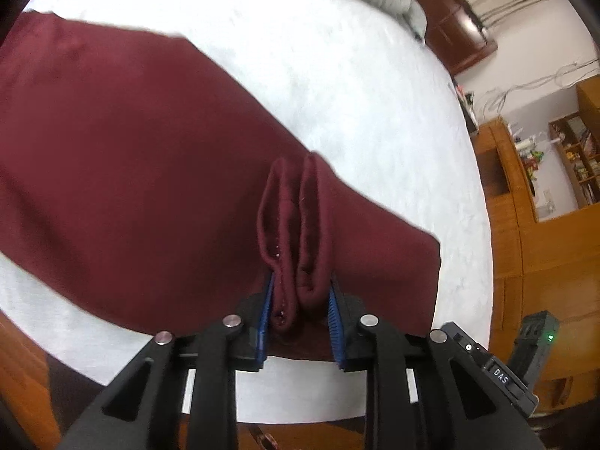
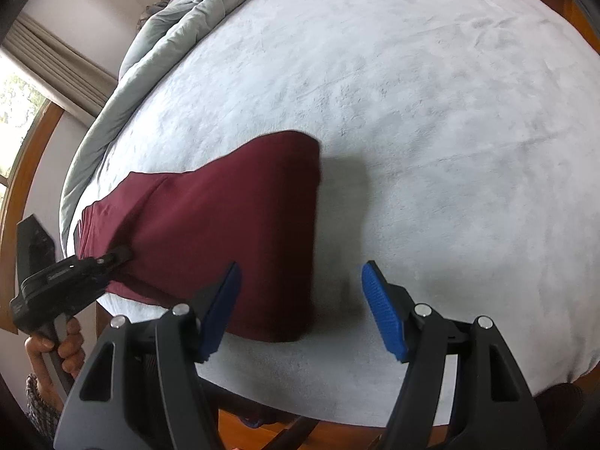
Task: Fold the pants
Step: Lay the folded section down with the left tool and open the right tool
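Observation:
The maroon pants (image 1: pixel 131 157) lie folded on the white bed (image 1: pixel 337 93). My left gripper (image 1: pixel 300 300) is shut on a bunched edge of the pants, with doubled cloth standing up between its blue pads (image 1: pixel 264 318). In the right wrist view the pants (image 2: pixel 225 232) stretch from the left gripper (image 2: pixel 112 258) at the left to a folded end near the middle. My right gripper (image 2: pixel 300 307) is open and empty, just above the near right corner of the pants.
A grey-green duvet (image 2: pixel 157 45) is heaped along the far side of the bed (image 2: pixel 450 131). Wooden shelves and a cabinet (image 1: pixel 525 206) stand beyond the bed's edge. A window with a curtain (image 2: pixel 45 56) is at the left. The right gripper's body (image 1: pixel 498 371) shows at lower right.

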`<action>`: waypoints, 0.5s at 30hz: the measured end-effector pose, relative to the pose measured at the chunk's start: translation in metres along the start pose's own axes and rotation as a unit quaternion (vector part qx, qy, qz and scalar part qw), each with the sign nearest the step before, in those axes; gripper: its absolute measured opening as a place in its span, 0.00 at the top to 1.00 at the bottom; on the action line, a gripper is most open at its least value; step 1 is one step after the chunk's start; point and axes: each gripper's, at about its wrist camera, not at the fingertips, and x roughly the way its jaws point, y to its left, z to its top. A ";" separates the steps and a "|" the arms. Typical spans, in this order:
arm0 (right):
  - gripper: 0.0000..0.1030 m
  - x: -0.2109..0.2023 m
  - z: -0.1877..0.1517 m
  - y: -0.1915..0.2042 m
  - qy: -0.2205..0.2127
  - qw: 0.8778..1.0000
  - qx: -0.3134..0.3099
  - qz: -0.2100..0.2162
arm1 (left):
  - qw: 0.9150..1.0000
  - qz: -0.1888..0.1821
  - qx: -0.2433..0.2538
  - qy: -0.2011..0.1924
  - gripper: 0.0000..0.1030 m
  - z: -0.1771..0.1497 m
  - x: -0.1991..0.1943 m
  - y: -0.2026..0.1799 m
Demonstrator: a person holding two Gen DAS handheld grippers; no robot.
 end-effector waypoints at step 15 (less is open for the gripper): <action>0.32 0.028 0.006 0.011 0.056 0.998 -0.003 0.040 | 0.999 0.052 0.006 -0.008 0.60 -0.006 0.010 0.029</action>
